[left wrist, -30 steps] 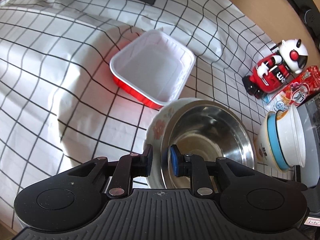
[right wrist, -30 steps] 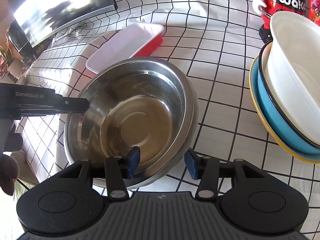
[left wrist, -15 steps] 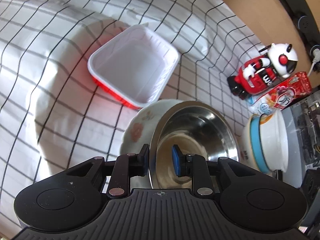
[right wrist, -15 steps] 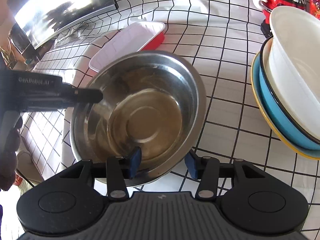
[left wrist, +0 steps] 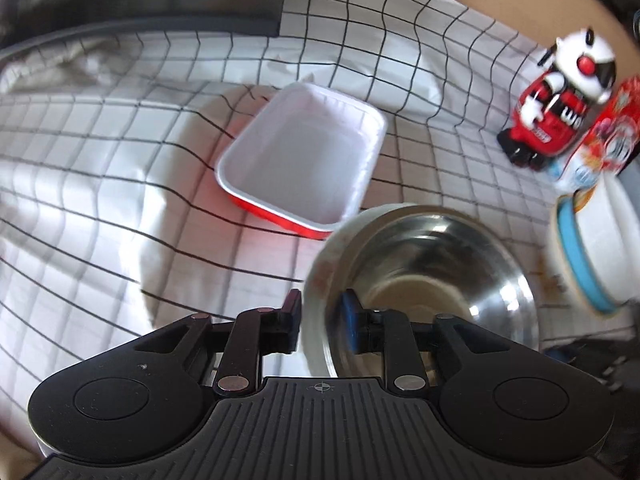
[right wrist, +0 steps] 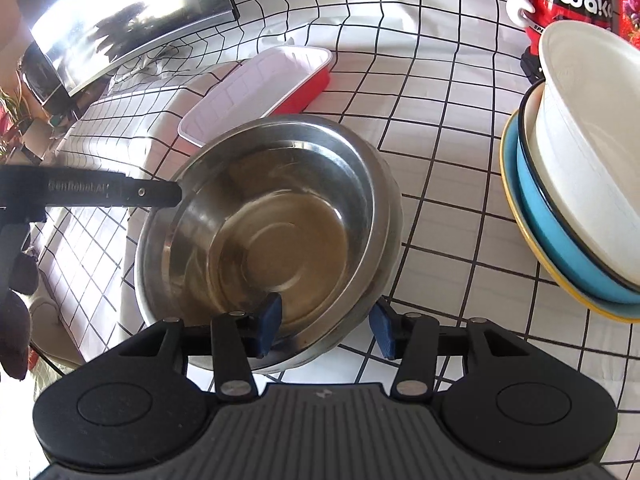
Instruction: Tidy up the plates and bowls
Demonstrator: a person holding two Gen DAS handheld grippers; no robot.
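A steel bowl (left wrist: 436, 256) sits nested inside a white flowered bowl (left wrist: 320, 272) on the checked cloth. My left gripper (left wrist: 322, 316) straddles both rims at their left side, one finger outside the white bowl and the blue pad inside the steel one. Its jaws are opening. In the right wrist view the steel bowl (right wrist: 280, 232) fills the middle. My right gripper (right wrist: 326, 326) stands open over the near rim, with one pad inside and one outside. The left gripper's finger (right wrist: 160, 194) reaches the bowl's left rim.
A red tray with a white inside (left wrist: 304, 156) lies just behind the bowls. A stack of a white, a blue and a yellow-rimmed bowl (right wrist: 580, 184) stands to the right. A toy robot (left wrist: 560, 108) and a snack packet (left wrist: 608, 132) are at the far right, a monitor (right wrist: 128, 28) at the back left.
The left jaws have widened around the rims and the left view has rolled. The nested bowls have shifted a little to the right and settled. The right gripper has kept still.
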